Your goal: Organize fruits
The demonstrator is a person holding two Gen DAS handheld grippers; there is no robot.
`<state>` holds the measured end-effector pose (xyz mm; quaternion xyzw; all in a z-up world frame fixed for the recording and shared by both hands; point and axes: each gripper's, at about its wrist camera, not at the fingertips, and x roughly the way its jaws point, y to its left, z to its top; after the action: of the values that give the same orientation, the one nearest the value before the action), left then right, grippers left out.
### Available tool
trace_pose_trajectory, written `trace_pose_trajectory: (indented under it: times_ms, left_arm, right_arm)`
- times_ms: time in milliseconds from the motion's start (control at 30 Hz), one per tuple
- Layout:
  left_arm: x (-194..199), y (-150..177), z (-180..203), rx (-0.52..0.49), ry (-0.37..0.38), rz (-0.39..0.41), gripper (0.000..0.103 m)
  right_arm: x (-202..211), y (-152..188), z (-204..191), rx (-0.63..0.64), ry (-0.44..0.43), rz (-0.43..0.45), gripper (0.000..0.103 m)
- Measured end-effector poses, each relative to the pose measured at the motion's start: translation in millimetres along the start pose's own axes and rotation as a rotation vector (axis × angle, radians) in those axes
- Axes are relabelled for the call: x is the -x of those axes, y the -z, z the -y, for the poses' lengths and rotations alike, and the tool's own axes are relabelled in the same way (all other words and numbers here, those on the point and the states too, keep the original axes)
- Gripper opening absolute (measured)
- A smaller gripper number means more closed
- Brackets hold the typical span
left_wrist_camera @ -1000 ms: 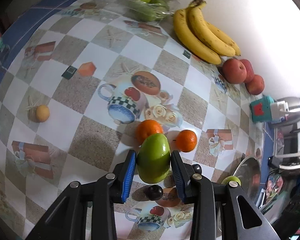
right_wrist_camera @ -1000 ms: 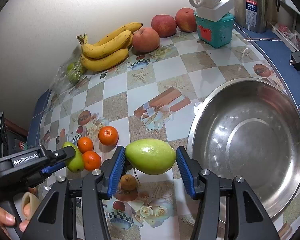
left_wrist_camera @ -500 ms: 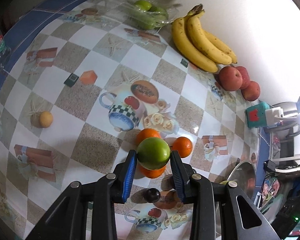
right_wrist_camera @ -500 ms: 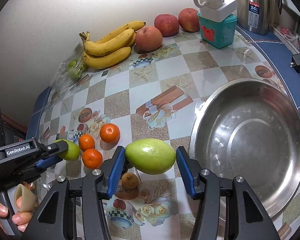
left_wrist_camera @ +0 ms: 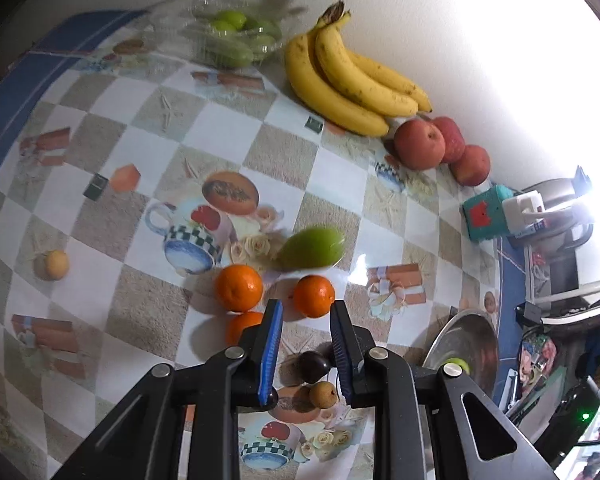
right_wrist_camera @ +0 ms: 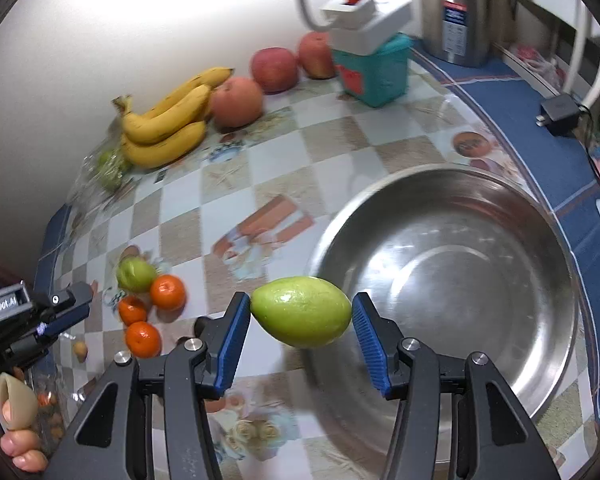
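— Over the near rim of the steel bowl (right_wrist_camera: 440, 280), the right gripper (right_wrist_camera: 300, 316) carries a green guava (right_wrist_camera: 302, 311) crosswise, its blue pads pressed on the two tapered ends.

— And the left gripper (left_wrist_camera: 306, 344)?

— Its jaws have just been closing and now stand narrow with nothing between them. A second green guava (left_wrist_camera: 312, 249) lies blurred on the tablecloth (left_wrist_camera: 228, 136) beyond the fingertips, beside three mandarins (left_wrist_camera: 239, 287).

— How should that fruit handle?

— I judge it firm, moderately heavy, smooth and waxy. Rounded as it is, it may roll on the glossy cloth. Held end to end, the tapers give the pads little flat to bite on, so it could pivot or slide out. Pinching across the thick middle would sit safer, with light pressure, since the skin can bruise.

— What about the surface?

— Shiny checked oilcloth with printed cups and roses, blue at the border. Against the white wall sit bananas (left_wrist_camera: 352, 80), three red apples (left_wrist_camera: 420, 144) and a clear bag of green fruit (left_wrist_camera: 228, 36). Small dark and tan fruits lie below the left jaws.

— And the room?

— A teal box (right_wrist_camera: 374, 76) under a white power strip, a steel kettle (right_wrist_camera: 456, 12), and a black charger on the blue edge.
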<state>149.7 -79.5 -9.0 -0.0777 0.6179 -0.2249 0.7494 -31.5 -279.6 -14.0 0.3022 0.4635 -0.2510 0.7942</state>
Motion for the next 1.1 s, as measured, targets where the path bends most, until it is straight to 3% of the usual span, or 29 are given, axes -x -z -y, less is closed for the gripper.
trace_pose_trajectory:
  times_ms: [300,333,533,767,833,900,1100]
  left_arm:
    - [-6.1,-10.2,-20.3,0.011,-0.023,-0.016,0.027]
    - [-8.0,-12.3,-17.4,-0.007,-0.04,-0.017,0.027]
    - [-21.0,-18.7,13.5,-0.123,-0.077,-0.025,0.029]
    - [-35.5,-28.4,54.4,-0.262,-0.119,-0.02,0.034]
    - [-43.8,-31.8,66.6,-0.303,-0.143,-0.015,0.044]
    - [-52.7,-32.7,77.2,-0.346,-0.174,-0.012,0.065]
    - [-86.4,-29.7,106.3,-0.384,-0.143,-0.072,0.065]
  right_arm:
    - [-0.7,-2.3,8.6,-0.03,0.018,-0.004,0.054]
    - [-0.9,-2.1,7.4,-0.026,0.014,-0.005,0.05]
    - [4.1,-5.5,1.0,0.008,0.01,0.015,0.049]
    - [4.3,-10.6,27.8,-0.053,0.006,0.0,0.049]
    - [7.8,-12.1,43.0,-0.092,0.011,0.005,0.049]
    - [10.6,-12.9,52.3,-0.117,0.016,0.006,0.049]
    - [21.4,-14.9,67.3,-0.165,-0.011,0.02,0.049]
